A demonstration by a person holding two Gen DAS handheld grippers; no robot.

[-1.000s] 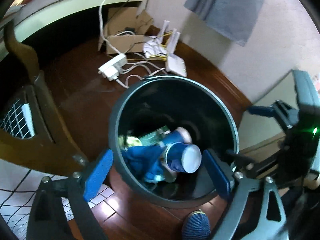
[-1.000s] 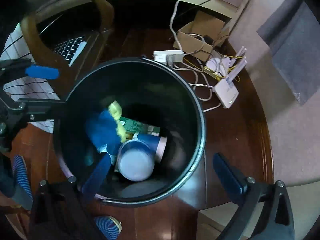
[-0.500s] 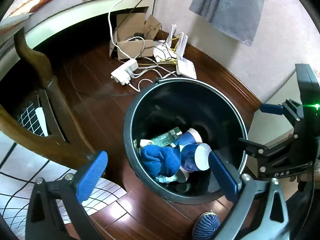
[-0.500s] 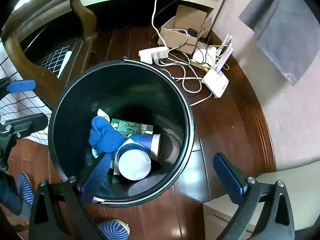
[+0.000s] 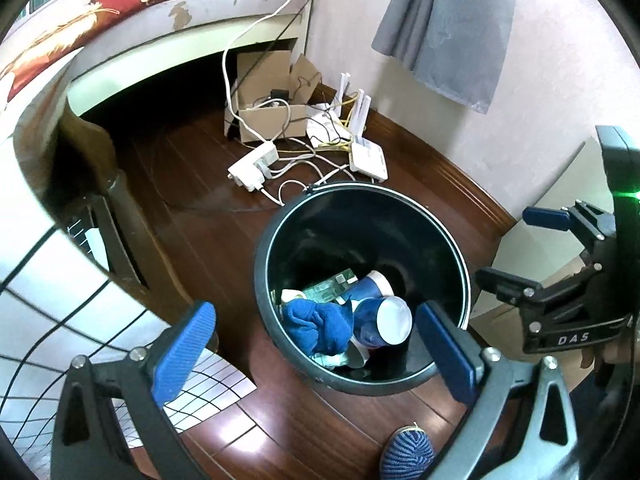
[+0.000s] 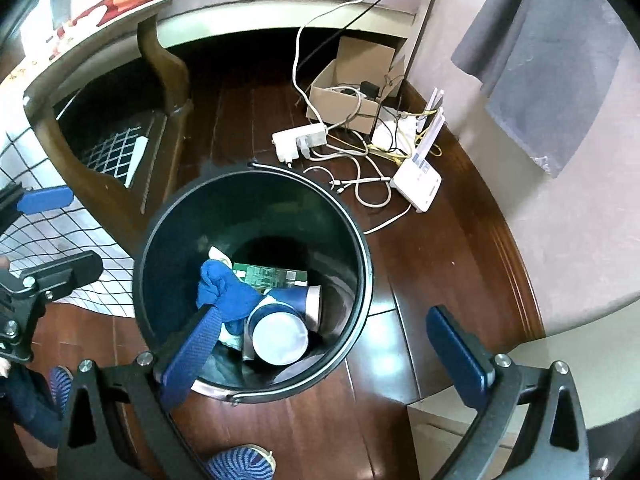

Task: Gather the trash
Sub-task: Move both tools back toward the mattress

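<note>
Trash bin (image 5: 262,264) with blue cups (image 5: 382,320), cloth (image 5: 316,326) inside

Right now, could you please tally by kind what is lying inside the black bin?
Blue paper cups: 2
Blue cloth: 1
Green circuit board: 1
White crumpled scraps: at least 1, partly hidden
Total: at least 5 in the bin
</note>
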